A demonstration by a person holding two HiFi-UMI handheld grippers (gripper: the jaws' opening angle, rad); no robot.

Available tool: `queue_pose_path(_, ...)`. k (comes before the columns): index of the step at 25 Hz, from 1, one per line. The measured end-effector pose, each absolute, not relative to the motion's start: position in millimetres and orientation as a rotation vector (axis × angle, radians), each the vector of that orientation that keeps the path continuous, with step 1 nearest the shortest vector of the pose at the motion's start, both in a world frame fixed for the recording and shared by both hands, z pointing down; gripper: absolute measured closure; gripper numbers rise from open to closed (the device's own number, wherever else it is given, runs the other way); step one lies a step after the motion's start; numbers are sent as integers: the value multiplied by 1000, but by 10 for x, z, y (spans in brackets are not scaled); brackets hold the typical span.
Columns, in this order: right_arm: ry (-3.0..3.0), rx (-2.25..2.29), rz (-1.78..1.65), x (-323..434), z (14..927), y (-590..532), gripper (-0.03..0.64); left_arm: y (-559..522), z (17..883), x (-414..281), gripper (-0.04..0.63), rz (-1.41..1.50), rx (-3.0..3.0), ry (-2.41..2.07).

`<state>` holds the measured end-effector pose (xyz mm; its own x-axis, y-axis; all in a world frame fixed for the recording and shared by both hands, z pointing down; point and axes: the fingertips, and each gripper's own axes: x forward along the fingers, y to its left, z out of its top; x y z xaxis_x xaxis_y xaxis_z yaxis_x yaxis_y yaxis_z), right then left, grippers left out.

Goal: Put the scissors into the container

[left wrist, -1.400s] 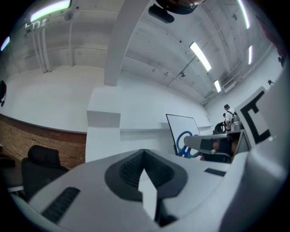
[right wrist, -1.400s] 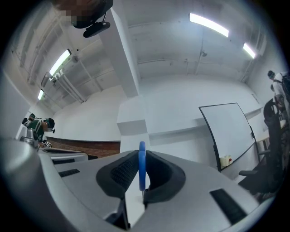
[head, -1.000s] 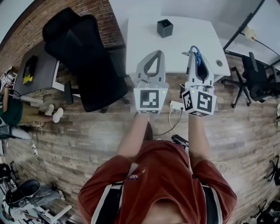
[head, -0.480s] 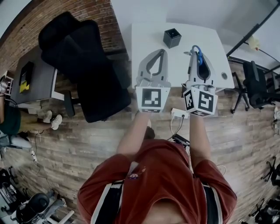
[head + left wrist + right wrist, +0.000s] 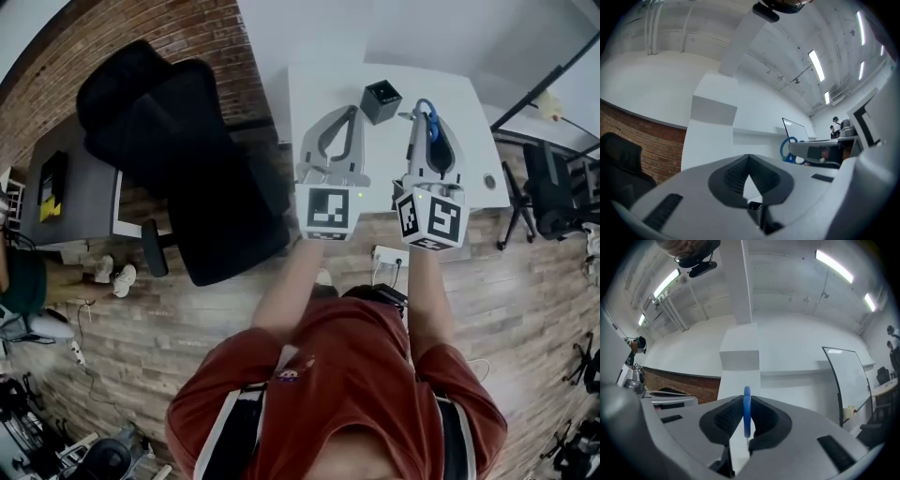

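The black square container (image 5: 381, 100) stands on the white table (image 5: 319, 94), toward its far side. My right gripper (image 5: 420, 107) hovers over the table just right of the container, shut on the blue-handled scissors (image 5: 430, 125). In the right gripper view the blue handle (image 5: 746, 414) stands edge-on, pinched between the dark pads of the right gripper (image 5: 746, 401). My left gripper (image 5: 348, 111) is level with it, just left of the container, shut with nothing in it; its tips meet in the left gripper view (image 5: 749, 157). From there the blue scissors handle (image 5: 786, 146) shows to the right.
A black office chair (image 5: 178, 159) stands left of the table, beside a grey desk (image 5: 80, 178). Another chair (image 5: 553, 187) is at the right. A white power strip (image 5: 389, 256) with cables lies on the wooden floor beneath my arms. A round grommet (image 5: 488, 181) sits at the table's right edge.
Both grippers have moved forward over the table, and the container now lies between their tips. The right gripper has kept its hold on the scissors.
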<state>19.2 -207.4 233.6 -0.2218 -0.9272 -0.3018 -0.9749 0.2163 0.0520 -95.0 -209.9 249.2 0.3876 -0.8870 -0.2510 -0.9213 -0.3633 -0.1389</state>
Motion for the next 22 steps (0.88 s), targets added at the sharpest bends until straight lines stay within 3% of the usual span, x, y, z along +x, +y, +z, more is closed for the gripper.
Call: queue_pose_path(22, 2233, -1833, 261, 764, 2538, -3181, 561, -3240, 2564, -344, 584, 137, -2406, 1544)
